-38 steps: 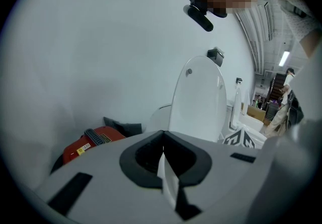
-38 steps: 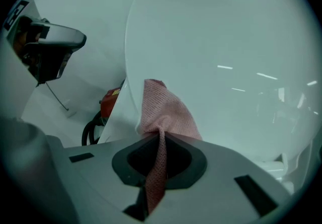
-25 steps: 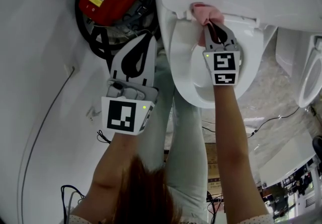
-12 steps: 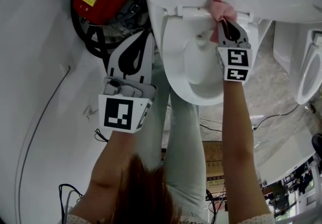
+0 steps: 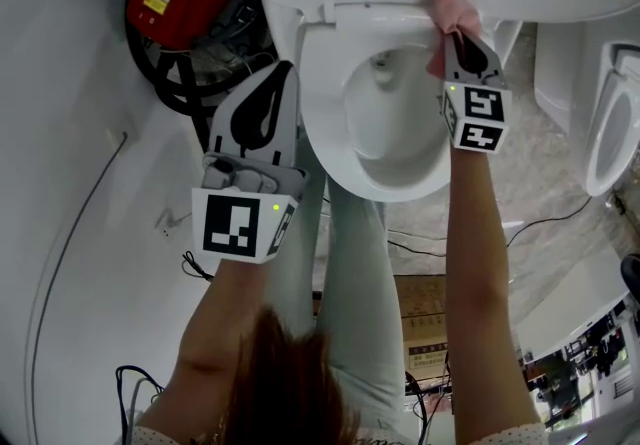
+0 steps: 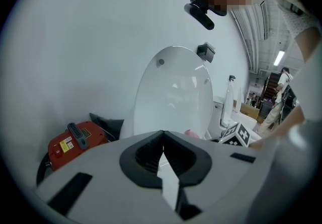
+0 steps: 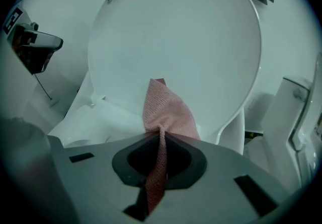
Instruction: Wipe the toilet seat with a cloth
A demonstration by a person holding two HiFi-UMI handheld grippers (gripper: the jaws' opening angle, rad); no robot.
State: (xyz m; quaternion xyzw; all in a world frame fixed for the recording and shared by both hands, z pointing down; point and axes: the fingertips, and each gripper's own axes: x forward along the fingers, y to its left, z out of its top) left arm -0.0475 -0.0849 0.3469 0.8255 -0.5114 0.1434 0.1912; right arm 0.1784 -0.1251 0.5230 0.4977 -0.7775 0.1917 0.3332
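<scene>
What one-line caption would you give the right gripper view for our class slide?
Right gripper shut on a pink cloth, held before the raised toilet lid.

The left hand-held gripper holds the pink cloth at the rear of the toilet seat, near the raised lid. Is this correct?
No, the right hand-held gripper holds the pink cloth at the rear of the toilet seat, near the raised lid. The right gripper view shows its jaws shut on it; the left hand-held gripper is shut and empty.
</scene>
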